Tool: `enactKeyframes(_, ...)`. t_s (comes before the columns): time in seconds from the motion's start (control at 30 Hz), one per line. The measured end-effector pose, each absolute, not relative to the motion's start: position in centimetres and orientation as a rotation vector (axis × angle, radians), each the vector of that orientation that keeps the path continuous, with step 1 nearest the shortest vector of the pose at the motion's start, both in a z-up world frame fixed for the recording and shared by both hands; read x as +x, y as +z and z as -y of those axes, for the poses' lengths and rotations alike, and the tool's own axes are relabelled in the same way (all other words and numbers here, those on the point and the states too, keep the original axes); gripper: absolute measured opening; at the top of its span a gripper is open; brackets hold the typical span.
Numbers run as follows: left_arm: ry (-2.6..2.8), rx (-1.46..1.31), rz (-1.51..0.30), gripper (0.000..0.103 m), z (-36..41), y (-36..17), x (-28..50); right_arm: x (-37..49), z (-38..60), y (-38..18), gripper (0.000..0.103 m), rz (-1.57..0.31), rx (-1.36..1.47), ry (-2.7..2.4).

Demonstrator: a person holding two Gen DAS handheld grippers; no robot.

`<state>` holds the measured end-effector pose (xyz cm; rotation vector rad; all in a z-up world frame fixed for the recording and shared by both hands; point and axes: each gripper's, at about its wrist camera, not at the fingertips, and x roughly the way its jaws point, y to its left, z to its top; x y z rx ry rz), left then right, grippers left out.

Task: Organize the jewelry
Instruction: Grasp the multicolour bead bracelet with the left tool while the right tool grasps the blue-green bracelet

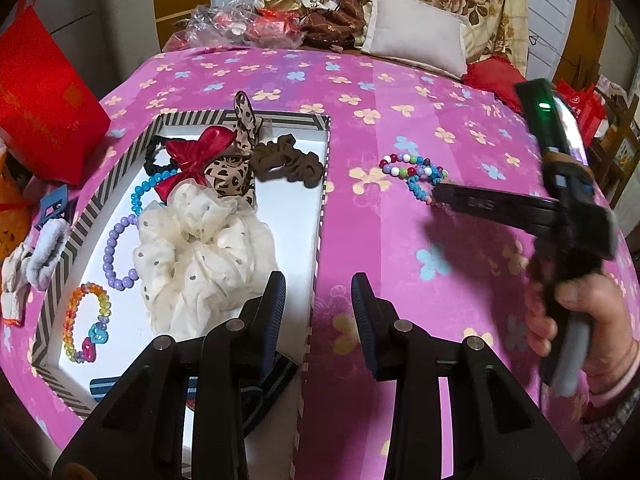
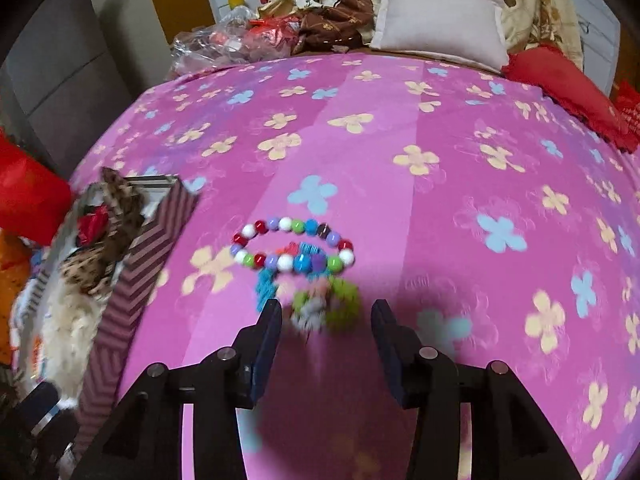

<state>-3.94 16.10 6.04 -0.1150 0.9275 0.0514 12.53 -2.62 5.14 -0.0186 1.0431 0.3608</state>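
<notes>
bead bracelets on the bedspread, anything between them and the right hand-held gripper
Nothing visible does. The right hand-held gripper stands open just short of the bead bracelets, with only bare pink bedspread around them. The striped box lies off to their left, apart from them.

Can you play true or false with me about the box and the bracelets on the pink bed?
1. The red bow lies inside the striped box. True.
2. The round-bead bracelet is already in the box. False: it lies outside, on the pink bedspread.
3. The left gripper holds the white scrunchie. False: its fingers are open and empty.
4. The right gripper is open, near the bracelets on the bedspread. True.
5. A purple bead bracelet lies in the box. True.
</notes>
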Motion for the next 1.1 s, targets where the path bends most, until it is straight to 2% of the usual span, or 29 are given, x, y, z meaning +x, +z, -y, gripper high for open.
enactKeyframes(0.03, 0.048, -0.117, -0.929, 0.033, -16.1, 6.0, -3.8, 12.8, 2.5, 4.9, 0.042, -1.041, -0.023, 0.353)
enactKeyframes(0.1, 0.045, -0.112, -0.932, 0.033, -16.0, 5.9, -3.8, 13.2, 2.7, 4.8, 0.017, -1.057, 0.004, 0.344)
enactKeyframes(0.2, 0.047, -0.101, -0.937, 0.033, -15.8, 5.7, -3.7, 12.5, 3.7, 5.0, 0.016, -1.063, -0.017, 0.318)
enactKeyframes(0.63, -0.055, -0.09, -0.971, 0.033, -12.4, 5.7, -3.7, 3.7, 18.6, 5.1, 0.016, -1.065, 0.044, 0.214)
enactKeyframes(0.67, -0.063, -0.099, -0.976, 0.033, -12.1, 5.8, -3.4, 3.3, 19.7, 5.0, 0.018, -1.067, 0.066, 0.22)
enactKeyframes(0.73, -0.078, -0.115, -0.989, 0.033, -11.3, 6.4, -2.4, 3.0, 20.6, 4.9, 0.029, -1.06, 0.093, 0.227)
enactKeyframes(0.77, -0.083, -0.117, -0.993, 0.033, -10.9, 6.6, -1.7, 2.9, 20.9, 4.9, 0.04, -1.049, 0.104, 0.223)
enactKeyframes(0.8, -0.091, -0.112, -0.991, 0.033, -10.4, 6.9, -0.6, 2.9, 21.3, 4.9, 0.043, -1.027, 0.121, 0.217)
enactKeyframes(1.1, -0.062, -0.102, -1.098, 0.034, -9.0, 4.4, 11.4, 2.8, 20.2, 4.5, 0.044, -0.967, 0.087, 0.225)
